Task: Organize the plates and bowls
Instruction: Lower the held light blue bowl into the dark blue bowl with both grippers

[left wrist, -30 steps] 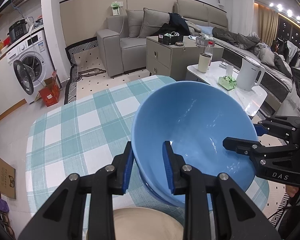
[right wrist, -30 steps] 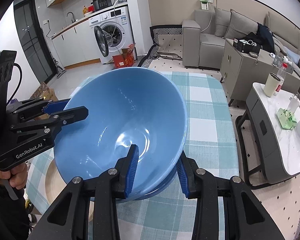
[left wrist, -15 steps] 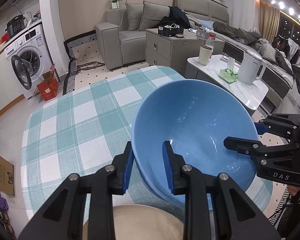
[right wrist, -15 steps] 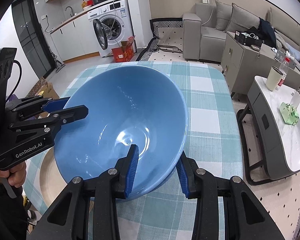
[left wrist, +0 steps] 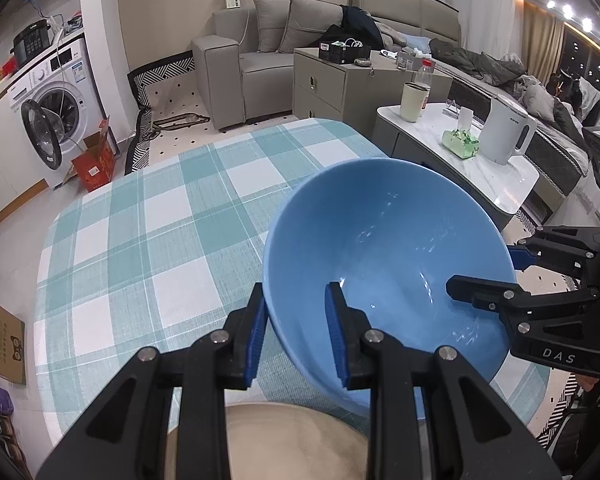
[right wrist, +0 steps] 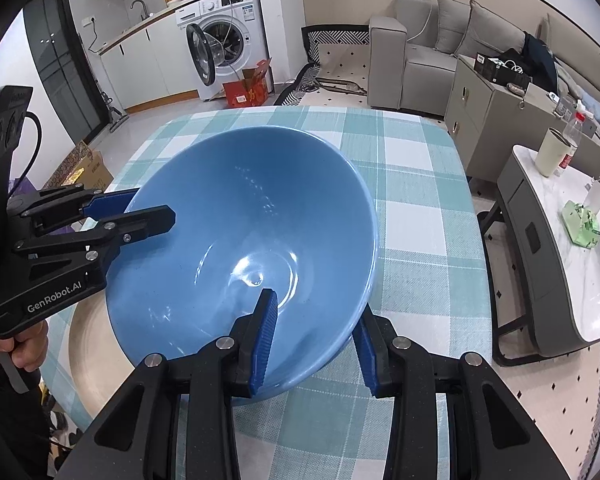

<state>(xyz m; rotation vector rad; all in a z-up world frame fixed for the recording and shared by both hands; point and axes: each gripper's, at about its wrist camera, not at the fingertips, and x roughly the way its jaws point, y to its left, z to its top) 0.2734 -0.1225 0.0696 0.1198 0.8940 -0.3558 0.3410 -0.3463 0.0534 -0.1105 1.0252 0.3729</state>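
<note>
Left tool (right wrist: 134, 216) reads "GenRobot.AI", right tool (left wrist: 496, 276) "DAS".

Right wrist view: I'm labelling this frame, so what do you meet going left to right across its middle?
Left gripper → blue bowl → checked tablecloth → white side table.

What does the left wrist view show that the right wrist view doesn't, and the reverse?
Left wrist only: the white kettle on the side table.
Right wrist only: the hand holding the left tongs, plus the kitchen sink tap.
Both: the blue bowl clamped on opposite rims by both tongs, the beige plate beneath, the checked tablecloth, and the washing machine.
</note>
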